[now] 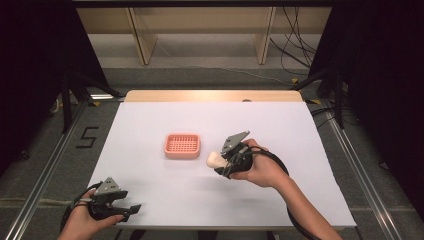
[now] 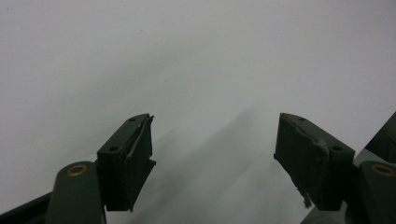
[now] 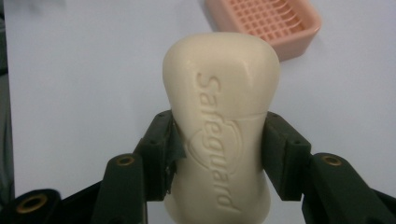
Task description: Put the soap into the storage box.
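A cream bar of soap stamped "Safeguard" sits between the pads of my right gripper, which is shut on it. From above, the soap pokes out to the left of the right gripper, just right of a pink slotted soap dish on the white table. That dish lies beyond the bar in the right gripper view. My left gripper rests at the table's near left edge; its jaws stand wide apart over bare white surface, nothing between them.
The white table top has a wooden strip along its far edge. Beyond it are wooden shelf legs and loose cables on the floor. Dark curtains stand at both sides.
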A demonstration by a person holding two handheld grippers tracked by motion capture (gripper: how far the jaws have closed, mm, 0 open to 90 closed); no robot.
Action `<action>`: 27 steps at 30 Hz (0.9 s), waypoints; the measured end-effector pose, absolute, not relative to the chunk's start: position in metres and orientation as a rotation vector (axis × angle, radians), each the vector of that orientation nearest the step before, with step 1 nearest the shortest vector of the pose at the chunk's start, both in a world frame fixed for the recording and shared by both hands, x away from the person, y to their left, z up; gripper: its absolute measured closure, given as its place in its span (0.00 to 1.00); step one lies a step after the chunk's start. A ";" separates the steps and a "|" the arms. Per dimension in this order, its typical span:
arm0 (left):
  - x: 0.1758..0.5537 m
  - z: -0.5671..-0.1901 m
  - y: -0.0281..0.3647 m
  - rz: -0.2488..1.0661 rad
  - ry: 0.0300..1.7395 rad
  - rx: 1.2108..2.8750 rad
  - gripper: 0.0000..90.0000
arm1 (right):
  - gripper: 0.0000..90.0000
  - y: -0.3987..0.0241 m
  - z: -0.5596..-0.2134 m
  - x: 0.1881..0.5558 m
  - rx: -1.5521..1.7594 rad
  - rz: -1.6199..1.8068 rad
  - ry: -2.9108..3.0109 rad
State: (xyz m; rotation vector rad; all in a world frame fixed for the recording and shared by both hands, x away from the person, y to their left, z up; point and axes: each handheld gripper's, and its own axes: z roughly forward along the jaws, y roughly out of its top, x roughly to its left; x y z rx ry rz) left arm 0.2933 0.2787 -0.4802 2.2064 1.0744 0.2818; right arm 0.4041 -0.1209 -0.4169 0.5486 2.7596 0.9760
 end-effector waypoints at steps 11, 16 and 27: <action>0.293 -0.480 0.278 0.292 1.080 2.204 0.30 | 0.56 -0.124 -0.413 0.407 0.633 1.169 2.588; 0.293 -0.480 0.278 0.292 1.080 2.205 0.30 | 0.56 -0.123 -0.412 0.409 0.651 1.179 2.557; 0.293 -0.481 0.279 0.273 1.086 2.198 0.30 | 0.56 -0.116 -0.411 0.416 0.659 1.169 2.543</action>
